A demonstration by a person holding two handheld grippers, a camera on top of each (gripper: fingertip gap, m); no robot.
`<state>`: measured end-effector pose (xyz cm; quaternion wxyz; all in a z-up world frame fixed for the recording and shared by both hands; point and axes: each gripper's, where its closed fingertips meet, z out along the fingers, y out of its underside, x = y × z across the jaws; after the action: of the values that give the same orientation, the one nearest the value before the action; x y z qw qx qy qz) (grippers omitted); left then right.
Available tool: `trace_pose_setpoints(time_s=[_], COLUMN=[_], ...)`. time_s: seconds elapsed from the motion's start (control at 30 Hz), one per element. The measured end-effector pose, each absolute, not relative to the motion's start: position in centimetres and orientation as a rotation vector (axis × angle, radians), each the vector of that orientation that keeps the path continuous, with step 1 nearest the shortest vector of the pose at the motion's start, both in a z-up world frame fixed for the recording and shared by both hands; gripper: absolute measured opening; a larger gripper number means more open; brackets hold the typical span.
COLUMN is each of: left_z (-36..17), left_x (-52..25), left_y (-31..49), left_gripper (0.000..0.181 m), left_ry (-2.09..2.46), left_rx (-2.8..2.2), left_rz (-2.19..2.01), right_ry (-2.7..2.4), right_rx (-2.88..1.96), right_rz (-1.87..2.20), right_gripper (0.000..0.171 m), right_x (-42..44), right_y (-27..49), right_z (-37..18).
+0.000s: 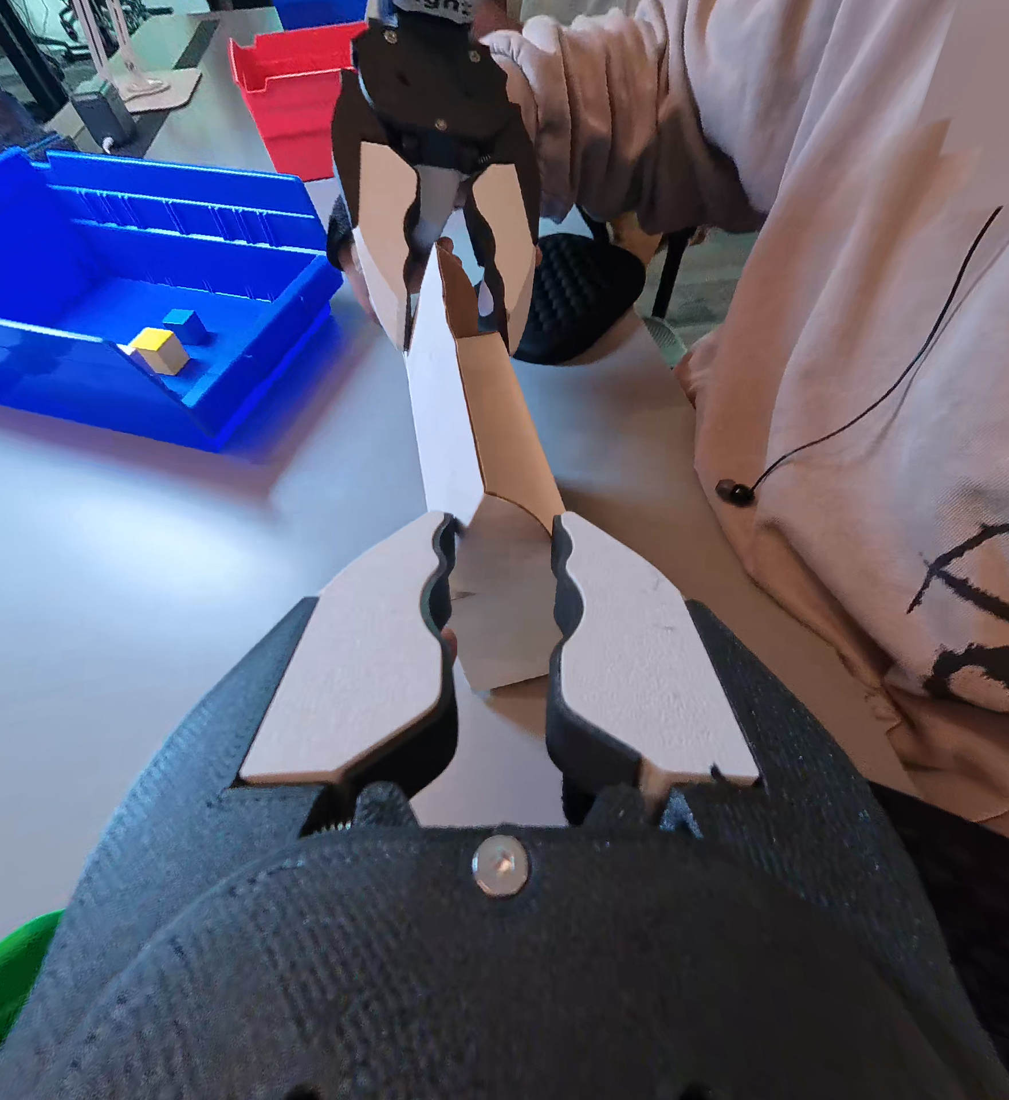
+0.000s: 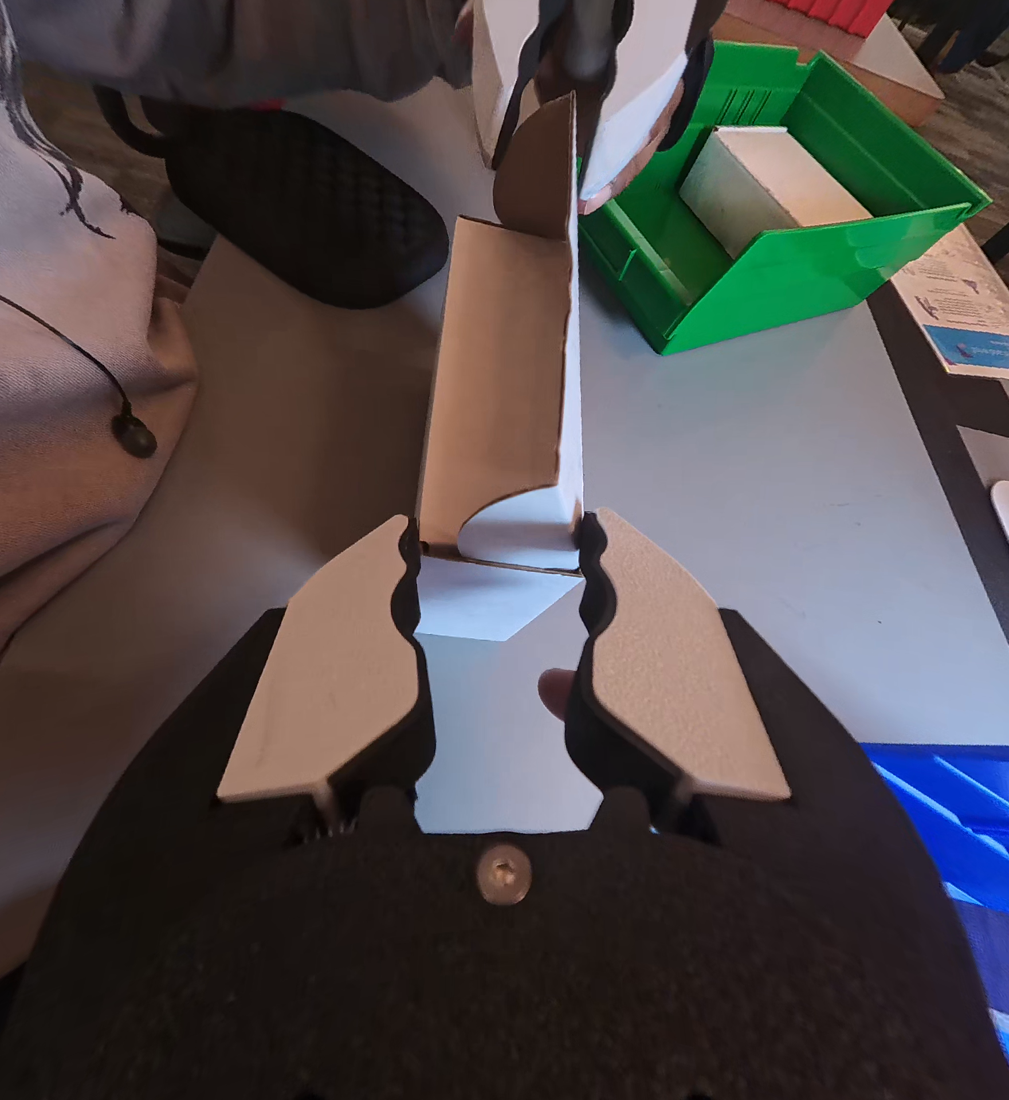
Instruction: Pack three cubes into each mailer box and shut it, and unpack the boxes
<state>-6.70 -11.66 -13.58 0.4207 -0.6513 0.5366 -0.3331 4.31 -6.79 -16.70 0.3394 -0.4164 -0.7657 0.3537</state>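
Note:
An open white mailer box (image 1: 508, 428) with a brown inside is held between my two grippers above the table. Its folded lid runs lengthwise from one to the other. My left gripper (image 1: 500, 527) is closed on the near end, with a rounded brown side flap between its fingers. My right gripper (image 1: 456, 348) faces it and holds the far end. In the right wrist view my right gripper (image 2: 499, 524) pinches the box (image 2: 502, 357) at a white side flap, and the left gripper (image 2: 540, 161) holds the far flap. A yellow cube (image 1: 159, 351) and a blue cube (image 1: 186, 326) lie in a blue bin (image 1: 25, 250).
A red bin (image 1: 293, 101) stands behind the blue one. A green bin (image 2: 817, 268) on the right holds a closed white mailer box (image 2: 770, 184). A printed sheet (image 2: 978, 321) lies near the table's right edge. A person in a light hoodie (image 1: 847, 297) and a black chair (image 2: 311, 208) are close by. One gripper's finger ends stand about 12 cm off the other's. To reach the yellow cube (image 1: 159, 351) in a straight line is about 30 cm for my right fingers, about 40 cm for my left.

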Motion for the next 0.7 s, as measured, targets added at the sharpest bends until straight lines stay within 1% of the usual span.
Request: trace_pose_setpoints(time_s=[0.2, 0.4, 0.53, 0.7], left_z=[-13.1, -13.0, -13.7, -13.9], left_x=[-6.9, -7.2, -7.2, -7.0], left_y=[-11.1, -10.2, -11.0, -11.2], left_gripper=[0.03, 0.028, 0.028, 0.028], left_ry=[1.143, 0.957, 1.056, 1.034], left_rx=[-1.715, -1.792, -1.753, -1.737], left_rz=[-1.09, -1.178, -1.001, -0.838], right_ry=[-1.999, -2.004, -2.008, -2.016], right_rx=[-1.088, -1.097, -1.095, -1.101], right_rz=[0.888, 0.873, 0.88, 0.871], right_gripper=[0.052, 0.053, 0.052, 0.052], right_x=[4.3, 4.2, 3.9, 4.0], right_y=[-6.8, -6.8, -7.0, -7.0], right_z=[-16.7, -16.7, -16.7, -16.8])
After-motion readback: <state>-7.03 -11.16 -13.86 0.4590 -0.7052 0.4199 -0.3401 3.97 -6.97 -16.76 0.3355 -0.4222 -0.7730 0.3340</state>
